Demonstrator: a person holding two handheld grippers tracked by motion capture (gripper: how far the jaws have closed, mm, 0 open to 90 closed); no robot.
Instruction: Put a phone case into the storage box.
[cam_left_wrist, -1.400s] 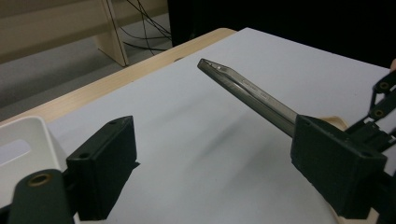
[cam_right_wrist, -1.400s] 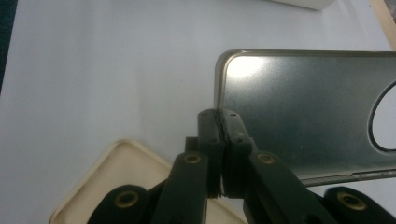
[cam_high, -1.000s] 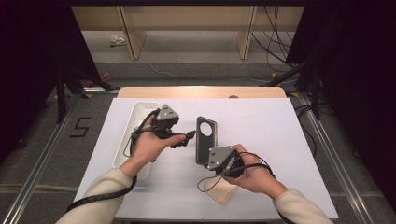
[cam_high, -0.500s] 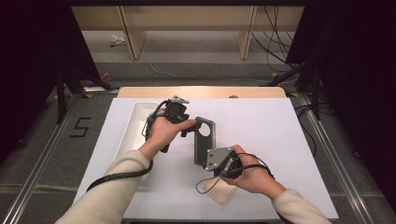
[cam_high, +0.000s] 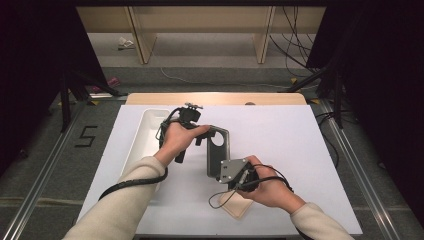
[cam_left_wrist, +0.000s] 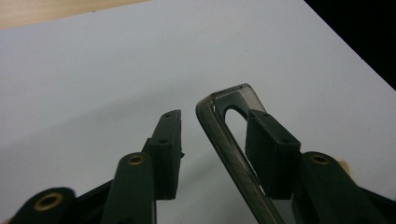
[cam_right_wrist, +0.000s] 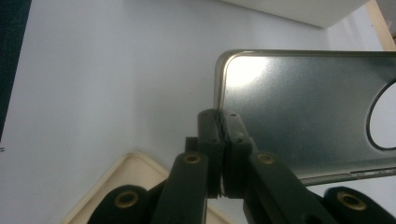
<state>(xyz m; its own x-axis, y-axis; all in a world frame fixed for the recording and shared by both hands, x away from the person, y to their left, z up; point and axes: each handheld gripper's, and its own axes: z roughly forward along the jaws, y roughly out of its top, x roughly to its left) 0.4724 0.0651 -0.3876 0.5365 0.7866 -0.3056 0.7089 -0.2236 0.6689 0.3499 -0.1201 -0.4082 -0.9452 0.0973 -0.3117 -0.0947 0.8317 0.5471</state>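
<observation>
A: Since the earlier frame we note the left gripper (cam_high: 200, 134) has travelled right, away from the white tray (cam_high: 142, 131), up to the far end of the phone case (cam_high: 218, 150). Its jaws have just been closing, with the edge of the case between them.

B: Agreed. In the left gripper view (cam_left_wrist: 212, 135) one pad lies against the inner face of the case (cam_left_wrist: 233, 135) beside its cut-out, while the other pad stands just clear of the outer edge. So we log that claw as not yet clenched: case in the gap, a sliver of daylight on one side.

A: And the right gripper (cam_high: 225, 167)?

B: Same place as before. In the right gripper view (cam_right_wrist: 223, 128) its jaws are clamped tight on the near edge of the case (cam_right_wrist: 303, 112), close to a corner. We record it as grasping the case.

A: Position of the case?

B: Held up off the white mat (cam_high: 280, 150), a little left of the table's middle, long axis running near to far. The round camera opening sits at the far end, next to the left gripper.

A: Other items we see: a small beige pad (cam_high: 239, 207) lies on the mat under the right hand (cam_high: 267, 187), at the near edge. The tray stays at the left of the mat, behind the left hand (cam_high: 177, 140).
</observation>
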